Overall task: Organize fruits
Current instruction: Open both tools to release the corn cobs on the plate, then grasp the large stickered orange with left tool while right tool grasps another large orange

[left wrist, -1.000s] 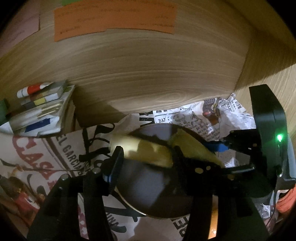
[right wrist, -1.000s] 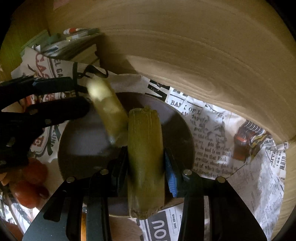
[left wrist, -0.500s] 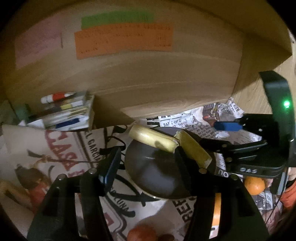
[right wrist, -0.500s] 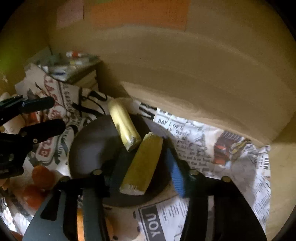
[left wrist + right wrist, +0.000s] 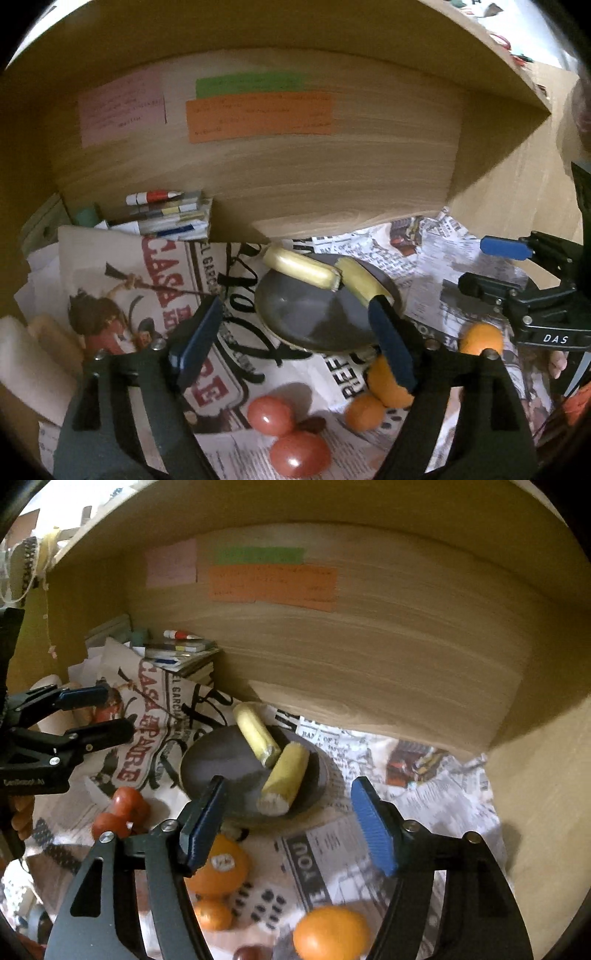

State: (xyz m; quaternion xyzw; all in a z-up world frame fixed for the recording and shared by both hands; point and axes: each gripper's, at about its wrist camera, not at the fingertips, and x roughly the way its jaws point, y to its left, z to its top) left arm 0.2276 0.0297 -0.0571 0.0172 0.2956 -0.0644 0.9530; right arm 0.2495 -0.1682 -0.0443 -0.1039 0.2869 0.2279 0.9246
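Two yellow fruit pieces lie end to end on a dark round plate [image 5: 295,317]: one [image 5: 299,267] at its back rim, the other [image 5: 364,282] to the right. The right wrist view shows the same pieces [image 5: 256,734] [image 5: 286,777] on the plate [image 5: 218,757]. My left gripper [image 5: 295,336] is drawn back from the plate, its jaws opening with nothing between the pads. My right gripper [image 5: 288,823] also hangs back, jaws opening and empty. Each gripper appears in the other's view, the right [image 5: 476,267] and the left [image 5: 114,714].
Newspaper [image 5: 436,266] covers the floor of a wooden cubby with coloured notes [image 5: 258,116] on its back wall. Tomatoes [image 5: 271,415] and oranges [image 5: 388,384] lie in front of the plate. A stack of books [image 5: 173,221] stands at the back left.
Both grippers let go of the yellow pieces, which now rest on the plate. Both pulled back and up from it, and their jaws spread wider.
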